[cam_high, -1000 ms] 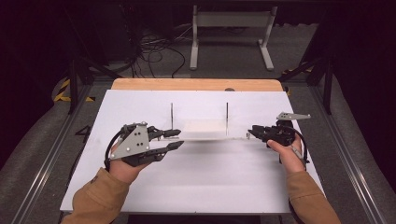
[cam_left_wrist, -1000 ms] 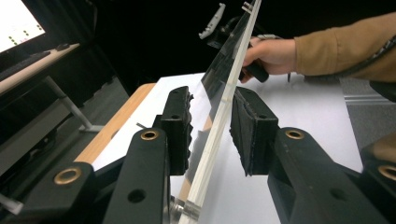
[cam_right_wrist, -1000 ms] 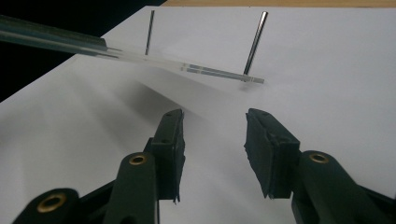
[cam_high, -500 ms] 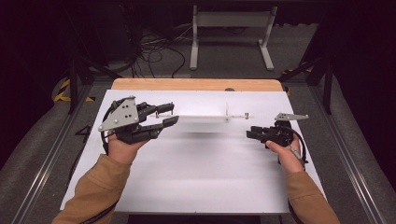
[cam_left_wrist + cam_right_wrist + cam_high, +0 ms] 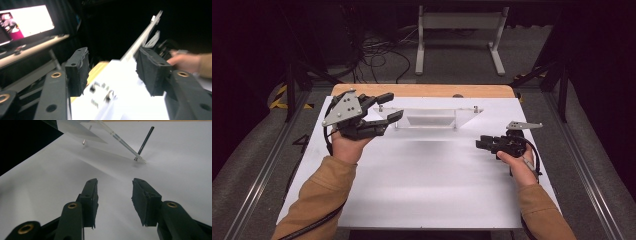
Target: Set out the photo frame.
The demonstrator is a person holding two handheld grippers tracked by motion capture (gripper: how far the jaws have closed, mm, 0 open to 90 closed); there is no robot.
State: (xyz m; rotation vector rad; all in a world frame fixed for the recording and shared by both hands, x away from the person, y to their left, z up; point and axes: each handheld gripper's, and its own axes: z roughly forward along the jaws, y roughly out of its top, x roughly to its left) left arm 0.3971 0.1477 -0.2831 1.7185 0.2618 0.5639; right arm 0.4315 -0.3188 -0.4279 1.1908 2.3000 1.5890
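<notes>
A clear acrylic plate [image 5: 432, 118] with two thin metal rods lies across the far middle of the white table [image 5: 427, 180]. My left gripper [image 5: 390, 107] is raised at the plate's left end. It is open, and the plate's edge [image 5: 143, 37] runs away between its wide-set jaws in the left gripper view [image 5: 112, 53], which is blurred. My right gripper [image 5: 481, 143] hovers low over the table to the front right of the plate, a short way off. It is open [image 5: 115, 182] with bare table between its pads. Ahead of it the plate [image 5: 75, 127] looks tilted, with one rod [image 5: 146, 138] leaning.
A wooden strip [image 5: 422, 90] borders the table's far edge. Behind it on the floor stand a white frame [image 5: 459, 30] and loose cables [image 5: 377, 50]. A lit screen [image 5: 25, 22] shows at the left gripper view's upper left. Metal rails flank the table.
My left gripper rose and swung from in front of the plate to its far-left end. The plate shifted back and tipped. My right gripper drew slightly nearer the front.
</notes>
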